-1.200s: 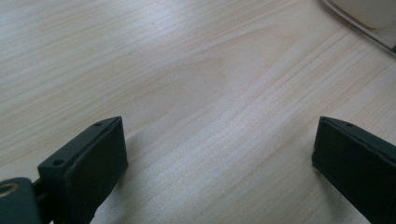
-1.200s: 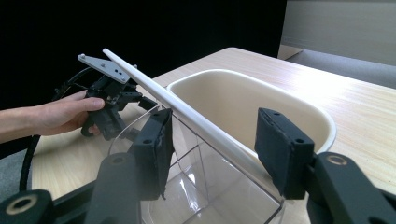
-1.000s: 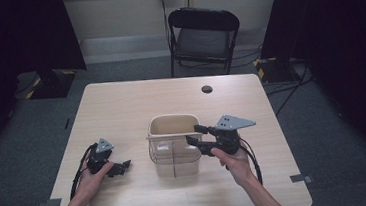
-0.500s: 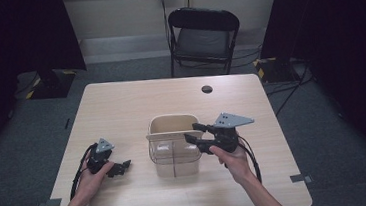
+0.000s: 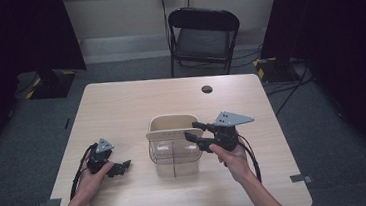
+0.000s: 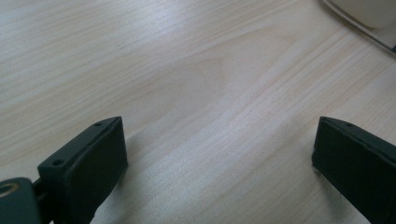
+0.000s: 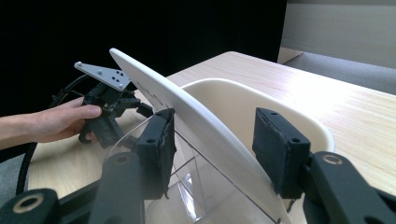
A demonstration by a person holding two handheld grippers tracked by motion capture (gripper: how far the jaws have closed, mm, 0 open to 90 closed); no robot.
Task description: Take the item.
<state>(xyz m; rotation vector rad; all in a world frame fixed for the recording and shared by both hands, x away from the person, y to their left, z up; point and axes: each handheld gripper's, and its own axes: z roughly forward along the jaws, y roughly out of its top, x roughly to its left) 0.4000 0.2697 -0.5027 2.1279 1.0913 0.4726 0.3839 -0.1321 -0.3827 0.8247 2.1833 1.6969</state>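
Observation:
A small bin stands mid-table: clear plastic walls (image 5: 173, 156), a cream rim (image 5: 172, 119) and a flat white lid panel (image 5: 166, 134) lying across its front. In the right gripper view the lid panel (image 7: 201, 130) runs tilted between my right gripper's jaws, with the cream rim (image 7: 247, 95) behind. My right gripper (image 5: 191, 130) (image 7: 215, 121) reaches in from the bin's right side, open, its jaws on either side of the panel. My left gripper (image 5: 122, 167) (image 6: 217, 135) rests low over bare wood left of the bin, open with nothing between its pads.
A small black round object (image 5: 207, 89) lies near the table's far edge. A black folding chair (image 5: 204, 36) stands beyond that edge. The wooden table (image 5: 121, 113) has free room left, right and behind the bin. Cables trail from both grippers toward the front edge.
My right gripper has edged slightly left, farther over the bin's lid. The left gripper and the bin have stayed in place.

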